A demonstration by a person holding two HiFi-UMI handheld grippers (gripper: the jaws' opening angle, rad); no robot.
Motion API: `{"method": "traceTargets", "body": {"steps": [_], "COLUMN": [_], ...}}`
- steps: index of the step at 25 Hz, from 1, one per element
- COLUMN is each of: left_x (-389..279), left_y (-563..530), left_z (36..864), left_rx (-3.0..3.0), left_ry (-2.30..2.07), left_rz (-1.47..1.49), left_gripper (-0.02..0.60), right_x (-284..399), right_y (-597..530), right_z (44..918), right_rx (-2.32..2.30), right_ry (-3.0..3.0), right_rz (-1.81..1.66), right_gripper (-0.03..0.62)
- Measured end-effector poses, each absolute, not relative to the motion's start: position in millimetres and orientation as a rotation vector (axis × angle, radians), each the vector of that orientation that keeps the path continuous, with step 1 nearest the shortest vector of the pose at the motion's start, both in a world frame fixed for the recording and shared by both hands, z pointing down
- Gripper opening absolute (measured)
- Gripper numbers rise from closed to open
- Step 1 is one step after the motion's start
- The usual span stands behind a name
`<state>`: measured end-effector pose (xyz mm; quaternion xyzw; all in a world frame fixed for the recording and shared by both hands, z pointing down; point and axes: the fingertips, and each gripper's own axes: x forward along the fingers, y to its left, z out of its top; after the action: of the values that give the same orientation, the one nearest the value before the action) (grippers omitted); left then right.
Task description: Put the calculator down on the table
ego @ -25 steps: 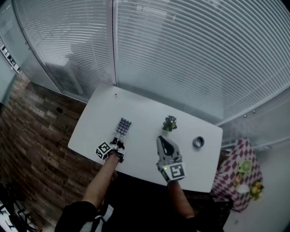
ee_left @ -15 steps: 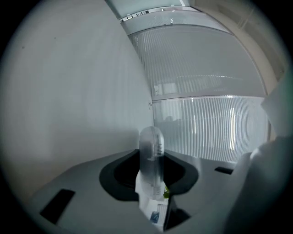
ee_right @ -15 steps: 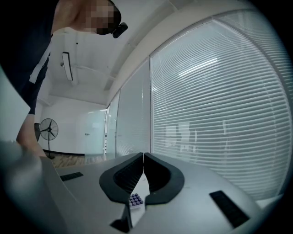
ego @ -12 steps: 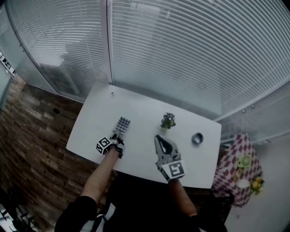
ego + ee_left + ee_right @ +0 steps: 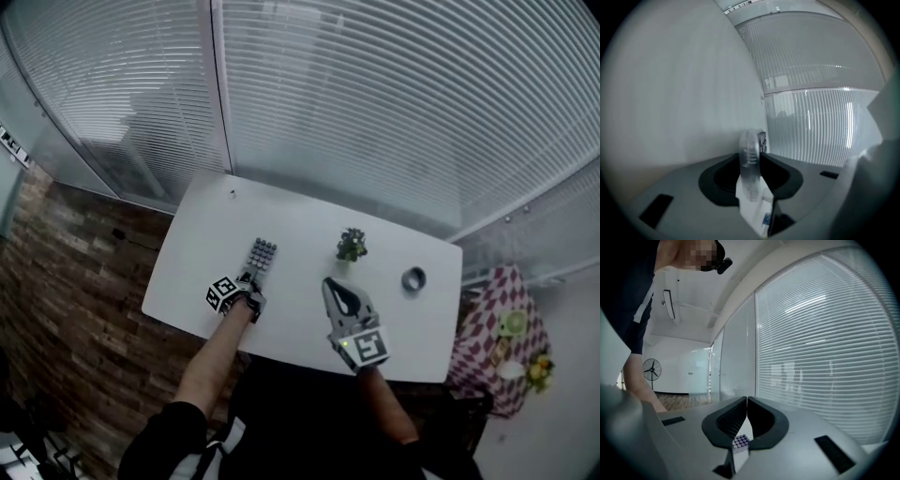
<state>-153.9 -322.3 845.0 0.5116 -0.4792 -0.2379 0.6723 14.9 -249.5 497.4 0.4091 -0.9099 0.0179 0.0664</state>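
Your left gripper is over the near left part of the table, with the calculator between its jaws, reaching away from you toward the window blinds. Your right gripper is to its right, near the front edge. Just behind it stands a plant. A ring lies further right, and a side table stands beyond the right end.

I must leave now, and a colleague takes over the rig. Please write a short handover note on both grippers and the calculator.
Left gripper: shut on the calculator, low over the left part of the table; whether it touches cannot be told.
Right gripper: shut, empty, over the table's near edge.
Done: calculator gripped.
Left: lay it flat, open the left jaws, pull back.
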Motion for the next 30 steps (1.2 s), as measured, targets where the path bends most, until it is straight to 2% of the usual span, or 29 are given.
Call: {"method": "traceTargets", "body": {"steps": [4,6,8,19,30], "left_x": [-162.0,-163.3,-166.8,-203.7,-231.1], "left_y": [-319.4,-318.6,-314.1,-290.3,-290.8], "left_z": [843.8,839.5,837.7,796.6,653.5], "left_rx": [1.119,1.087,1.017,1.046,1.334], "left_ry": [-1.238,-1.276,-1.307,-1.306,-1.244], "left_rz": [-0.321,-0.251,-0.240,-0.468,-0.788], "left_gripper": [0.150,0.253,0.274,0.276,0.276], "right_x": [9.8,7.9,6.9,13.7,31.7], "right_y": [-247.4,-246.4,-245.2,-246.6,-260.6], "right_z": [496.7,497.6,498.6,498.5,496.2], "right_rx": [1.220,1.203,1.187,1.222,1.346], "right_ry": [-2.752,-2.743,-2.737,-2.744,-2.698], "right_rz": [0.048,0.027,0.015,0.043,0.009], "right_gripper": [0.006,0.006,0.006,0.006,0.006]}}
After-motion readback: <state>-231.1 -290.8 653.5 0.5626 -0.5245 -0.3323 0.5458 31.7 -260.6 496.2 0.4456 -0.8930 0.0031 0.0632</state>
